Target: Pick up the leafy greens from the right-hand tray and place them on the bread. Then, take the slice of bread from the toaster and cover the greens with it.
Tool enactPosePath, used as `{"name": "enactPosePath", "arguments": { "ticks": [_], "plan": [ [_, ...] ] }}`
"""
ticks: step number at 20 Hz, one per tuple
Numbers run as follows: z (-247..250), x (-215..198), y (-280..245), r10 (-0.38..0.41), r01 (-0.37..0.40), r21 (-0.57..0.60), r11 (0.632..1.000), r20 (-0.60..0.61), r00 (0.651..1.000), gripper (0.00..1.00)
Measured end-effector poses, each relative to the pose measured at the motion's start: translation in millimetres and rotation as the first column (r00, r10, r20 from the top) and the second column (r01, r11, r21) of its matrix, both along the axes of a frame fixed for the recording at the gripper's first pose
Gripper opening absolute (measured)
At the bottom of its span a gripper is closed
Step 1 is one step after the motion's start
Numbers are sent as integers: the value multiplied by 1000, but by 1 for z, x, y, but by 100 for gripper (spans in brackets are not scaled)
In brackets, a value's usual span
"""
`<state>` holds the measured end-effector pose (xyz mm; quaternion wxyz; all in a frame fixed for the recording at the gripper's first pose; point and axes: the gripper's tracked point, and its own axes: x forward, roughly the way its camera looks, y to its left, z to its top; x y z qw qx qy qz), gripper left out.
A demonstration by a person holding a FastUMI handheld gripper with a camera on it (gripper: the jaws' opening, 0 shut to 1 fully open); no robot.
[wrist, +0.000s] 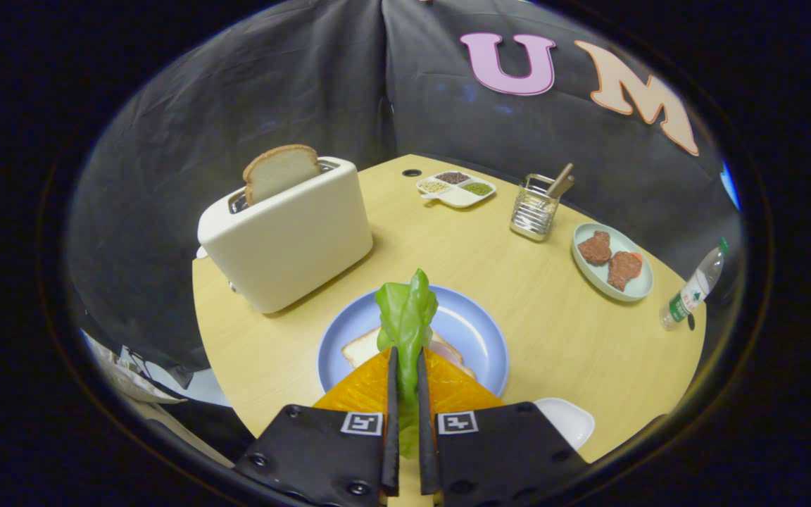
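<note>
The greens (405, 310) are pinched between the two fingers of the gripper (405, 359), which are closed down to a narrow slot with the leaf caught in it; both fingers look to be pressing on it. The leaf sticks up and forward past the tips and hangs over the blue plate (476, 331), where the bread (358, 347) lies with what looks like a slice of ham (448, 350) on it. To my eye the leaf is held by its stem end so the broad part can be laid down on the bread first, and the gripper is already lined up above that spot, so letting go seems the step in hand.

The toaster (286, 236) stands just beyond the plate to the left, with the second slice (280, 171) poking out of its slot, upright and easy to reach from above. Farther off are a divided dish of seeds (456, 188), a wire holder with sticks (535, 208), a pale plate with two pieces of meat (611, 262) and a bottle (694, 285) at the table's far edge. A white tray (567, 419) sits just right of the fingers. Nothing lies between the gripper and the bread; the toaster's body is the nearest thing to mind afterwards.
</note>
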<state>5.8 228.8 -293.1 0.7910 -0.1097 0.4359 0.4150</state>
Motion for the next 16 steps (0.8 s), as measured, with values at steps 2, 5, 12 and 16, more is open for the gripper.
{"name": "enactPosePath", "arguments": {
  "ticks": [2,5,12,16],
  "plan": [
    [-6,-2,11,9,-9,-2,1000,-10,1000,15],
    [-15,-6,26,22,-23,-5,1000,-32,999,16],
    [-40,-13,38,45,-49,-46,998,-73,996,25],
    [-48,-4,31,27,-31,-78,996,-60,998,45]
  ]
}}
